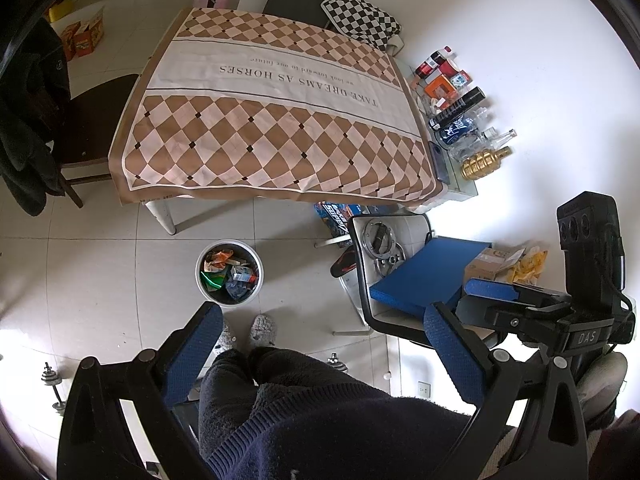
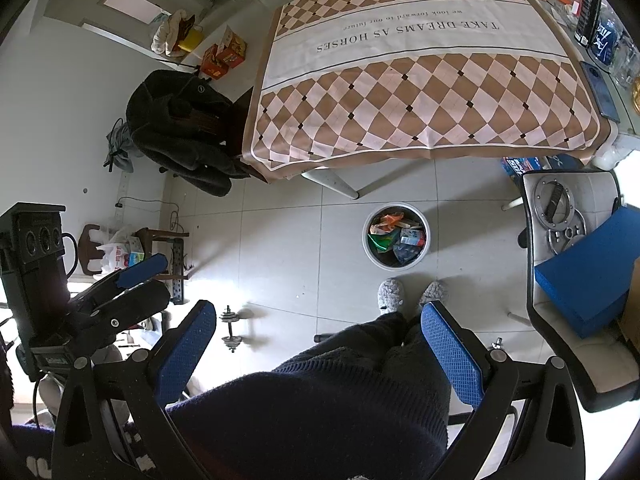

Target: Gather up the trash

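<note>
A white round bin (image 1: 199, 272) (image 2: 396, 206) stands on the tiled floor in front of the table, filled with wrappers, cartons and other trash. My left gripper (image 1: 324, 354) hangs above the person's legs, open, with nothing between its blue pads. My right gripper (image 2: 320, 354) is likewise open and holds nothing. Each gripper shows in the other's view: the right gripper (image 1: 486, 300) at the right edge, the left gripper (image 2: 146, 282) at the left edge. The bin lies just beyond the person's grey slippers (image 1: 262, 327) (image 2: 391, 294).
A table under a brown checked cloth (image 1: 272, 120) (image 2: 420, 80) fills the far side. Bottles, cans and boxes (image 1: 456, 108) line its right edge. A chair with a blue foam board (image 1: 424, 276) (image 2: 584, 280) stands at the right; a dark jacket (image 2: 180, 136) on a chair and a dumbbell (image 2: 232, 328) at the left.
</note>
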A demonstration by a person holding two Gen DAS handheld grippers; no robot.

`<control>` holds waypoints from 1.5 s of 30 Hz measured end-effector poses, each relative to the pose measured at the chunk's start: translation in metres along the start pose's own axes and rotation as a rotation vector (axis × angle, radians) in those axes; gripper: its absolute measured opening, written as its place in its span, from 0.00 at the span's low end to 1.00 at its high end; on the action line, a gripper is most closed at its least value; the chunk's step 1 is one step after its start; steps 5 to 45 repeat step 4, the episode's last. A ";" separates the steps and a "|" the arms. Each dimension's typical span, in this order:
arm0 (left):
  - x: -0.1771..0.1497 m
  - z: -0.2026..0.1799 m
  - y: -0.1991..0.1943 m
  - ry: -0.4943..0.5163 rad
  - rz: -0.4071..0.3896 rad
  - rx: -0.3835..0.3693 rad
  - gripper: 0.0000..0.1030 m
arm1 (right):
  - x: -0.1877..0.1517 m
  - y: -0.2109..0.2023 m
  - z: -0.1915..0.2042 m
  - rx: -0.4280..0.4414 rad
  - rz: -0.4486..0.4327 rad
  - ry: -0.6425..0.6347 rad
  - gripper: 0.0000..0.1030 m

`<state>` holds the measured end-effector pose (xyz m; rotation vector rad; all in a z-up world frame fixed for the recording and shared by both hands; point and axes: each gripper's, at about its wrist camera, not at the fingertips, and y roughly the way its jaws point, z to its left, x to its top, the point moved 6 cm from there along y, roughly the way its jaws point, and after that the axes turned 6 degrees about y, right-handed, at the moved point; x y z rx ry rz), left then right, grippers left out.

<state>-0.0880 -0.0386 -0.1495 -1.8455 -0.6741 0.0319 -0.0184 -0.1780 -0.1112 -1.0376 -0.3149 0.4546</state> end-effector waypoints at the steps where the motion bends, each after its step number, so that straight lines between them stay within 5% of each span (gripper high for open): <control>1: 0.000 0.000 0.000 -0.001 -0.001 -0.001 1.00 | 0.000 0.000 0.000 -0.001 0.000 0.000 1.00; 45: 0.000 -0.001 0.000 -0.002 0.001 -0.005 1.00 | 0.000 0.000 0.000 -0.002 0.000 0.002 1.00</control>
